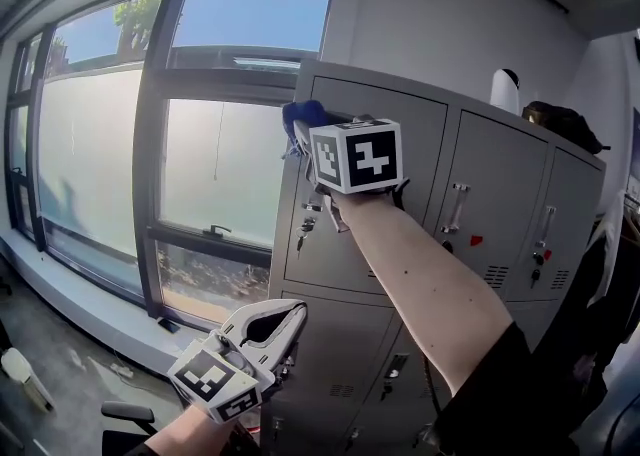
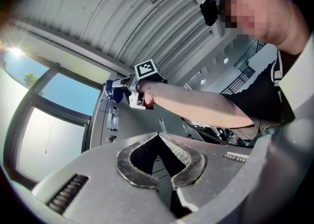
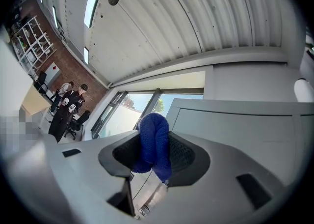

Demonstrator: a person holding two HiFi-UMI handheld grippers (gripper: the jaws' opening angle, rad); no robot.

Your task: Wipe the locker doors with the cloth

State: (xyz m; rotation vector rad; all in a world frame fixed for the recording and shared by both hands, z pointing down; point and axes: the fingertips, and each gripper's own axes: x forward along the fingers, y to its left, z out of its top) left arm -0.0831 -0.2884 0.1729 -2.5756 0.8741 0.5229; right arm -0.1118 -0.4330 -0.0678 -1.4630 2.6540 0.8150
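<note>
A blue cloth (image 1: 300, 116) is pressed at the top left corner of the upper left locker door (image 1: 375, 224) in the head view. My right gripper (image 1: 302, 134) is shut on that cloth, its marker cube facing me. In the right gripper view the cloth (image 3: 154, 145) bulges between the jaws of the right gripper (image 3: 154, 159), with the grey door (image 3: 240, 134) just beyond. My left gripper (image 1: 297, 314) hangs low in front of the lower lockers, shut with nothing in it. In the left gripper view, the left gripper (image 2: 158, 137) points up at the lockers (image 2: 122, 129).
A large window (image 1: 110, 144) stands left of the grey lockers. Keys hang in the lock (image 1: 303, 234) of the upper left door. A white object (image 1: 506, 91) and a dark bag (image 1: 563, 124) sit on top of the lockers. A chair (image 1: 128, 414) is at bottom left.
</note>
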